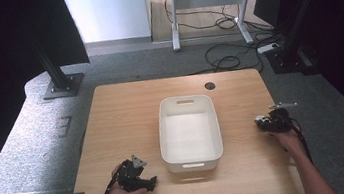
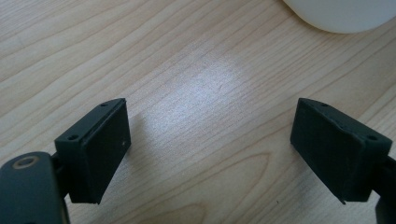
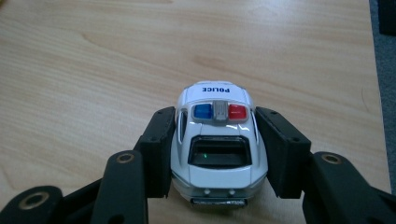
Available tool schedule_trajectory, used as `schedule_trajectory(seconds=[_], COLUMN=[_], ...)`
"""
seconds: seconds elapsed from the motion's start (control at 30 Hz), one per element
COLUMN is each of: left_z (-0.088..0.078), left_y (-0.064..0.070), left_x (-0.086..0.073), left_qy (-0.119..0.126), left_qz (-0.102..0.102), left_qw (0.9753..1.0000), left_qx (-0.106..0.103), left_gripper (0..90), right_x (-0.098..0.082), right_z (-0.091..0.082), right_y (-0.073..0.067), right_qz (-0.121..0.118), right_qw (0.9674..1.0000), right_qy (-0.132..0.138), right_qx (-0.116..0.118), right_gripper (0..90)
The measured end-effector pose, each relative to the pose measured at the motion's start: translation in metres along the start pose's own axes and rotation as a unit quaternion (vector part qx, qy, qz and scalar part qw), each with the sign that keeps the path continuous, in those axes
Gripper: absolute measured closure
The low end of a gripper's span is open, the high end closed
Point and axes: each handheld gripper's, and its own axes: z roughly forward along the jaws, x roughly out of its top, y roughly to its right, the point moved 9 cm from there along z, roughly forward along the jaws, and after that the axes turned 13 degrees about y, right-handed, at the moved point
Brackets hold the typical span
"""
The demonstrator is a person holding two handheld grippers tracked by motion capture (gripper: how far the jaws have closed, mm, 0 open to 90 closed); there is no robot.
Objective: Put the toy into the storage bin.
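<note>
A white toy police car (image 3: 217, 140) with a blue and red light bar and "POLICE" on its hood sits between the jaws of my right gripper (image 3: 217, 151). Both pads press on its sides, and the wooden table lies under it. In the high view, my right gripper (image 1: 267, 122) is near the table's right edge, to the right of the white bin (image 1: 163, 128). My left gripper (image 1: 143, 178) rests near the front left of the table. Its jaws (image 2: 210, 149) stand wide open over bare wood, with nothing between them.
The white bin stands in the middle of the table with nothing visible inside, and its rounded corner (image 2: 341, 14) shows ahead of the left jaws. A cable hole (image 1: 210, 86) sits at the table's far edge. Grey floor runs past the right edge (image 3: 383, 93).
</note>
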Motion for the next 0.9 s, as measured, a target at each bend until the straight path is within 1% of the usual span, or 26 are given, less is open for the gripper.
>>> schedule_trajectory(seconds=[0.07, 0.13, 0.17, 0.27, 0.37, 0.4, 0.47, 0.53, 0.57, 0.6, 0.63, 0.67, 0.7, 0.73, 0.77, 0.83, 0.9], left_z=[0.0, 0.0, 0.0, 0.0, 0.002, 0.002, 0.002, 0.002, 0.002, 0.002, 0.002, 0.002, 0.001, 0.001, 0.001, 0.001, 0.0], left_y=[0.0, 0.0, 0.001, 0.002, 0.004, 0.004, 0.004, 0.004, 0.004, 0.004, 0.004, 0.004, 0.004, 0.004, 0.004, 0.004, 0.005], left_x=[0.0, 0.0, 0.0, 0.001, 0.001, 0.001, 0.002, 0.002, 0.002, 0.002, 0.001, 0.001, 0.001, 0.001, 0.0, 0.0, 0.0], left_qy=[-0.001, -0.001, 0.0, 0.0, -0.002, -0.002, -0.002, -0.002, -0.002, -0.002, -0.001, -0.001, -0.001, -0.001, -0.002, -0.001, -0.002], left_qz=[0.001, 0.002, 0.005, 0.007, 0.007, 0.006, 0.006, 0.006, 0.006, 0.006, 0.006, 0.006, 0.006, 0.005, 0.005, 0.005, 0.007], left_qw=[1.0, 1.0, 1.0, 1.0, 0.9999, 0.9999, 0.9999, 0.9999, 0.9999, 0.9999, 0.9999, 0.9999, 0.9999, 0.9999, 0.9999, 0.9999, 0.9999], left_qx=[-0.002, -0.002, -0.002, -0.005, -0.01, -0.012, -0.012, -0.012, -0.01, -0.01, -0.01, -0.01, -0.011, -0.012, -0.012, -0.012, -0.01], left_gripper=[12.8, 12.8, 12.9, 12.8, 12.7, 12.6, 12.6, 12.6, 12.6, 12.6, 12.6, 12.6, 12.6, 12.6, 12.6, 12.6, 12.6], right_x=[-0.007, -0.008, -0.011, -0.013, -0.013, -0.011, -0.008, -0.007, -0.005, -0.005, -0.005, -0.006, -0.005, -0.005, -0.006, -0.007, -0.007], right_z=[-0.006, -0.009, -0.013, -0.016, -0.015, -0.014, -0.012, -0.01, -0.006, -0.006, -0.004, -0.003, -0.003, -0.003, -0.004, -0.005, -0.006], right_y=[-0.002, -0.002, -0.004, -0.004, -0.004, -0.003, -0.002, -0.002, -0.001, -0.001, -0.001, 0.0, -0.001, -0.002, -0.004, -0.005, -0.004], right_qz=[0.014, 0.014, 0.014, 0.01, 0.015, 0.017, 0.017, 0.016, 0.022, 0.022, 0.025, 0.029, 0.033, 0.032, 0.013, 0.012, 0.018], right_qw=[0.9999, 0.9999, 0.9999, 0.9999, 0.9999, 0.9998, 0.9998, 0.9998, 0.9997, 0.9997, 0.9996, 0.9995, 0.9994, 0.9995, 0.9999, 0.9998, 0.9997], right_qy=[0.006, 0.007, 0.005, 0.005, 0.003, 0.005, 0.012, 0.013, 0.014, 0.014, 0.011, 0.008, 0.009, 0.006, 0.0, -0.002, -0.004], right_qx=[0.0, 0.0, 0.001, 0.0, 0.001, 0.004, 0.003, 0.001, 0.0, 0.0, -0.002, -0.009, -0.01, -0.006, -0.011, -0.013, -0.017], right_gripper=[50.0, 49.9, 49.9, 49.5, 37.4, 35.4, 34.0, 33.9, 36.9, 36.9, 40.5, 42.1, 44.8, 46.0, 45.9, 46.3, 48.0])
